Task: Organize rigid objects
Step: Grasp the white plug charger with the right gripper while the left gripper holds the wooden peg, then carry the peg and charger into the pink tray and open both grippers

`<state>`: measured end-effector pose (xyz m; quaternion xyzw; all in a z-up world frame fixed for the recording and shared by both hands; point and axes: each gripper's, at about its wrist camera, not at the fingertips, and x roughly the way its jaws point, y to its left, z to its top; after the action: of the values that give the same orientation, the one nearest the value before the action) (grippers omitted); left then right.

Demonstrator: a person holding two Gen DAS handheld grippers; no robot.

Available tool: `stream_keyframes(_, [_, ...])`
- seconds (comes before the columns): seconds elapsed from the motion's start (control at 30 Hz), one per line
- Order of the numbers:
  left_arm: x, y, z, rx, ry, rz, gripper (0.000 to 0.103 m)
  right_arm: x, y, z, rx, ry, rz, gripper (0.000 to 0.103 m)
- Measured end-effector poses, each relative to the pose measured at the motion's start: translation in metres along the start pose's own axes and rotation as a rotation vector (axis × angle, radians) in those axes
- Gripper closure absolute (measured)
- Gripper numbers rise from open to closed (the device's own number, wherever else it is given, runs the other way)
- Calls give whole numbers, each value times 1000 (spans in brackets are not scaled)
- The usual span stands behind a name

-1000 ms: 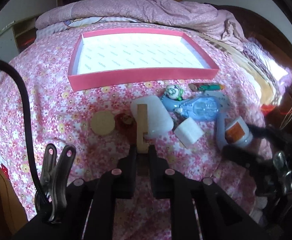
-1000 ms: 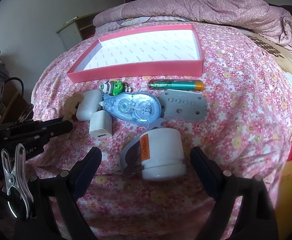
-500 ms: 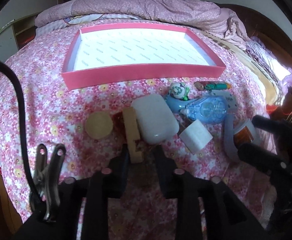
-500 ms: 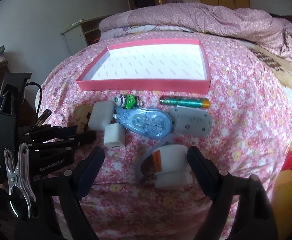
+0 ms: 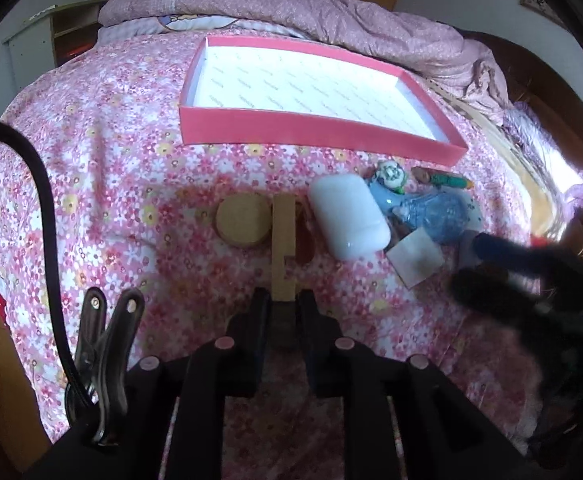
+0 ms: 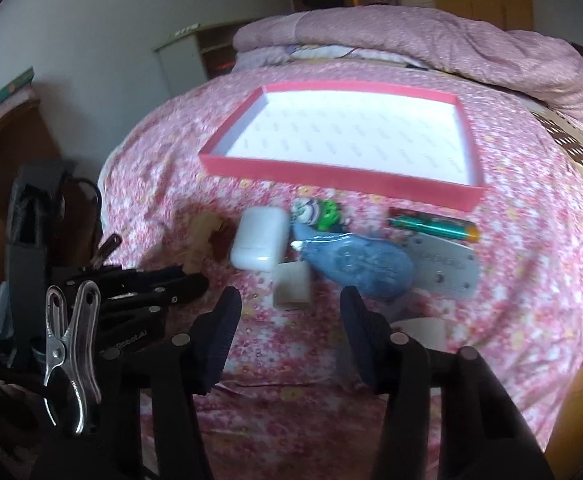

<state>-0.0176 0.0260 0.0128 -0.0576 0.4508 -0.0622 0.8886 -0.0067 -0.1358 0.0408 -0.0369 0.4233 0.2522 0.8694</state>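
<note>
My left tongs [image 5: 284, 307] pinch the near end of a flat, pale wooden stick [image 5: 283, 248].

It lies on the pink flowery bed cover [image 5: 111, 184], between a round wooden disc [image 5: 242, 221] and a white rounded plastic case [image 5: 347, 215]. My right tongs [image 6: 289, 322] gape wide, holding nothing, near a small white cube [image 6: 291, 288]. The pink tray [image 5: 315, 128] sits farther back.

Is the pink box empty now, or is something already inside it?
Empty. The pink box shows only its white printed lining in both views; the earbud case and the other items lie on the bedspread before it.
</note>
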Motion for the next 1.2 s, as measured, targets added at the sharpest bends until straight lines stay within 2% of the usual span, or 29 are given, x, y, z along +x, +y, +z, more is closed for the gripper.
stream_keyframes(0.2, [2,-8,3,31,-10,16,79,24,-2,2,21,61,-8,50])
stream_keyframes(0.5, [8,-19,6,80,-24,63,73,33,3,2,-28,51,-106,50])
stream_keyframes(0.57, [7,-19,5,80,-27,63,73,34,3,4,-26,54,-120,55])
stream_keyframes(0.63, [6,-17,4,70,-29,62,82,36,5,5,-37,61,-106,70])
stream_keyframes(0.7, [5,-14,4,54,-25,55,90,37,7,5,-47,67,-101,77])
stream_keyframes(0.8, [1,-10,3,41,-17,18,92,32,5,4,-29,59,-72,77])
stream_keyframes(0.9, [-5,-11,2,41,-11,-18,92,22,-3,2,32,50,5,77])
stream_keyframes(1.2, [-39,-17,14,68,-99,-43,92,0,-7,4,70,-6,63,77])
